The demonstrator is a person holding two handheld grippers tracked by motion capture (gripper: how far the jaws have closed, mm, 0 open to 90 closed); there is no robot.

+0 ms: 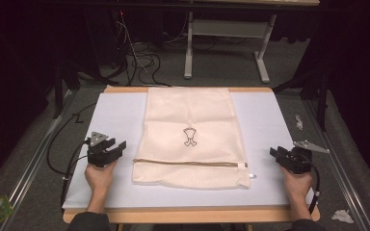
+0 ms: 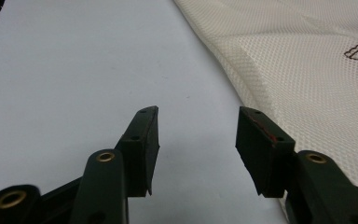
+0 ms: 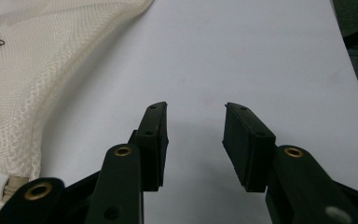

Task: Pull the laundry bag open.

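Observation:
A cream mesh laundry bag [image 1: 190,139] lies flat in the middle of the pale mat [image 1: 118,113], with a small black drawing [image 1: 189,137] on it and a zipper [image 1: 188,162] running across near its front end. My left gripper [image 1: 117,146] rests on the mat just left of the bag, jaws open and empty. In the left gripper view the bag's edge [image 2: 307,70] lies to the right of the open gripper [image 2: 198,112]. My right gripper [image 1: 275,153] sits apart from the bag at the right, open. In its own view the gripper [image 3: 196,106] points over bare mat, with the bag [image 3: 23,70] at the left.
The mat covers a wooden table [image 1: 192,215] whose front edge is near the person's forearms. Black cables [image 1: 60,144] trail off the left side. A white desk frame [image 1: 226,33] stands on the floor behind. Scraps of paper [image 1: 342,215] lie on the floor at right.

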